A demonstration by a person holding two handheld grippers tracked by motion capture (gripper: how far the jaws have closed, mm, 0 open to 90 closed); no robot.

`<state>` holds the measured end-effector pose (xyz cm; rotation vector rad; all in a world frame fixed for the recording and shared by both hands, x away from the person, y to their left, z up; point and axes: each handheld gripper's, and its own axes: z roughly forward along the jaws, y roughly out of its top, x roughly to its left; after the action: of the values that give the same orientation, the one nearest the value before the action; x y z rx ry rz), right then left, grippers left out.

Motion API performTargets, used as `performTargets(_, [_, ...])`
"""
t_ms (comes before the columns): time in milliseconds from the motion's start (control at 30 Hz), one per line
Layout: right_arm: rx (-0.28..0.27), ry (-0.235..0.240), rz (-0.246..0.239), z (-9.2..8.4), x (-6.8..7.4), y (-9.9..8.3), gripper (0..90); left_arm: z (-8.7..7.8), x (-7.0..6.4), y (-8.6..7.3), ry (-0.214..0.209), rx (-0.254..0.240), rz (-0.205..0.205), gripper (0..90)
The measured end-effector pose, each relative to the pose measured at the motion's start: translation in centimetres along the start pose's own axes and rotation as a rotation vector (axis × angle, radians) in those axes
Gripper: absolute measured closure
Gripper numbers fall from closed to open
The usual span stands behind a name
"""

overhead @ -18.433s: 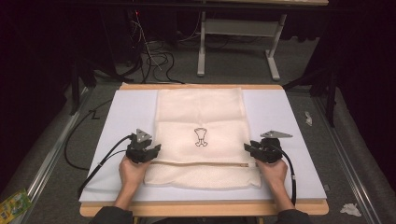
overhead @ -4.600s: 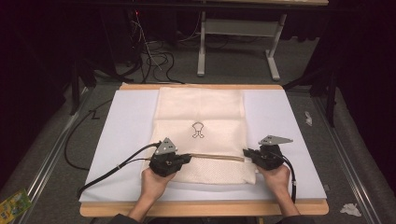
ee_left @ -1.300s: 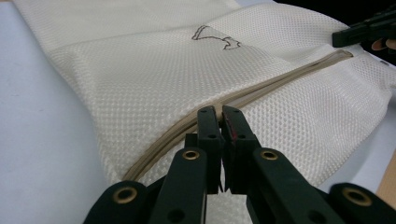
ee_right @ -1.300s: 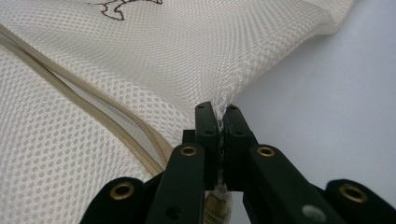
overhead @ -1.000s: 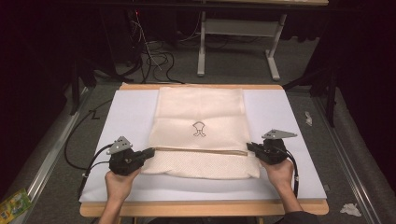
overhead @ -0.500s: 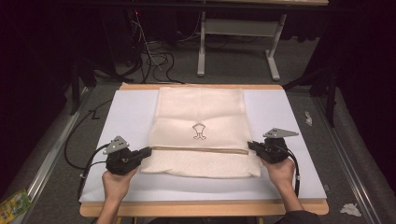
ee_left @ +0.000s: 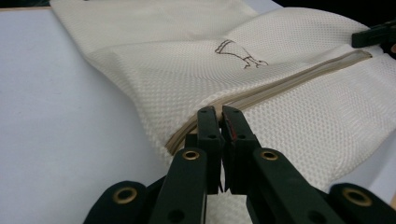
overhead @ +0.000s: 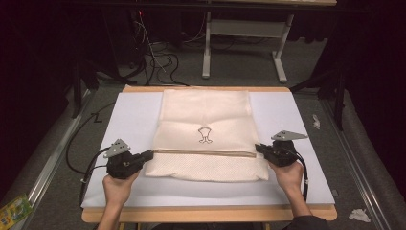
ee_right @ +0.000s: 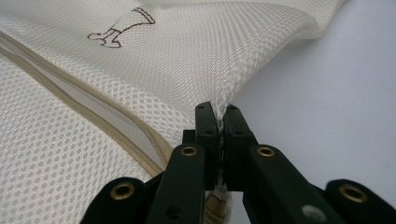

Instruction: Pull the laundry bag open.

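Left tool [overhead: 149, 155] is clamping shut on the zipper end at the mesh bag's [overhead: 206, 124] left edge. Right tool [overhead: 258, 148] is pinching mesh at the right edge, jaws fully closed. Bag is lying flat mid-tabletop [overhead: 129, 115], with bare white surface flanking both sides.
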<state>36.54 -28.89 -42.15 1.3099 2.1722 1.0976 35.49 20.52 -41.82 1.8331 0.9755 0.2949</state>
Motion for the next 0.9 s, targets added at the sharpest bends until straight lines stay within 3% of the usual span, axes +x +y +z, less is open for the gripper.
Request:
performTargets(67, [-0.001, 0.002, 0.021, -0.06, -0.30, -0.05, 88.8, -0.24, 0.25, -0.04, -0.005, -0.003, -0.009, 87.4])
performTargets(467, [-0.014, -0.003, 0.026, -0.27, -0.48, 0.30, 88.8, -0.23, 0.54, 0.06, -0.001, -0.003, -0.011, 87.4])
performTargets(767, [-0.011, -0.013, 0.032, -0.26, -0.83, 0.46, 88.9, -0.22, 0.82, 0.02, 0.017, 0.010, -0.007, 87.4])
performTargets(900, [-0.013, -0.010, 0.032, -0.13, -0.83, 0.62, 88.9, 0.07, 0.97, -0.02, 0.048, 0.027, 0.008, 87.4])
